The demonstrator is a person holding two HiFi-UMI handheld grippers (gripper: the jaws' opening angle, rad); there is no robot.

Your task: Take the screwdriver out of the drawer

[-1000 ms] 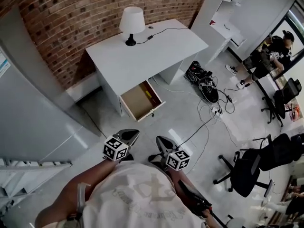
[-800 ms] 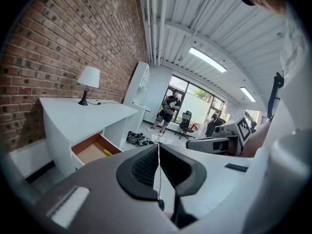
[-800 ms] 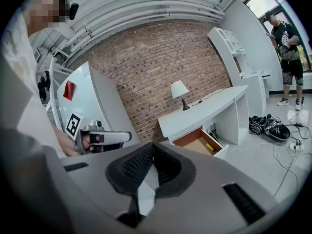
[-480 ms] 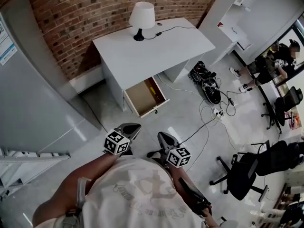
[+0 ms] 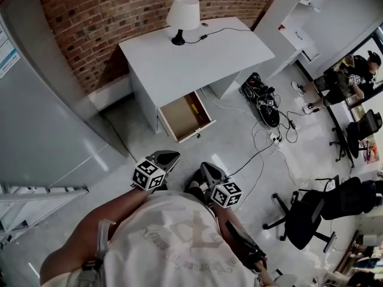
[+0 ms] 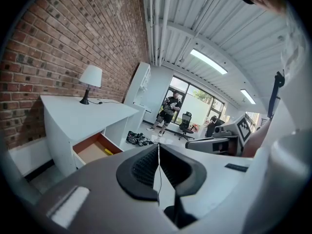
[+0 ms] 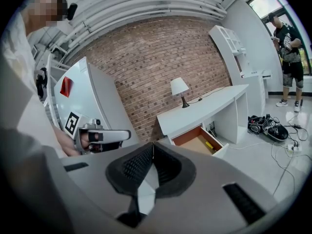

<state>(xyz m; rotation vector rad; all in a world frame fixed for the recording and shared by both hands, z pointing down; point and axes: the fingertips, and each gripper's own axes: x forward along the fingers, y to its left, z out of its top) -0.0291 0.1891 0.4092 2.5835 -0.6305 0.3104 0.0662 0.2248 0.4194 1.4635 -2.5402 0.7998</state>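
Note:
A yellow-handled screwdriver (image 5: pixel 192 108) lies along the right side of the open wooden drawer (image 5: pixel 179 118) of a white desk (image 5: pixel 191 52). Both grippers are held close to the person's body, well short of the drawer and above the floor. My left gripper (image 5: pixel 167 158) is shut with nothing in it, and so is my right gripper (image 5: pixel 206 170). In the left gripper view the shut jaws (image 6: pixel 157 146) point toward the drawer (image 6: pixel 92 149) and screwdriver (image 6: pixel 108 151). The right gripper (image 7: pixel 153 144) view shows the drawer (image 7: pixel 197 141) with the screwdriver (image 7: pixel 208 145) at its right.
A white lamp (image 5: pixel 183 12) with a cord stands on the desk. A grey cabinet (image 5: pixel 42 124) stands at the left. Cables and a black bag (image 5: pixel 263 100) lie on the floor right of the desk. Office chairs (image 5: pixel 305 217) and a person (image 5: pixel 353 79) are further right.
The head view has shifted slightly, so the desk and drawer sit a little higher in frame. Both grippers stay shut near the body, barely moved.

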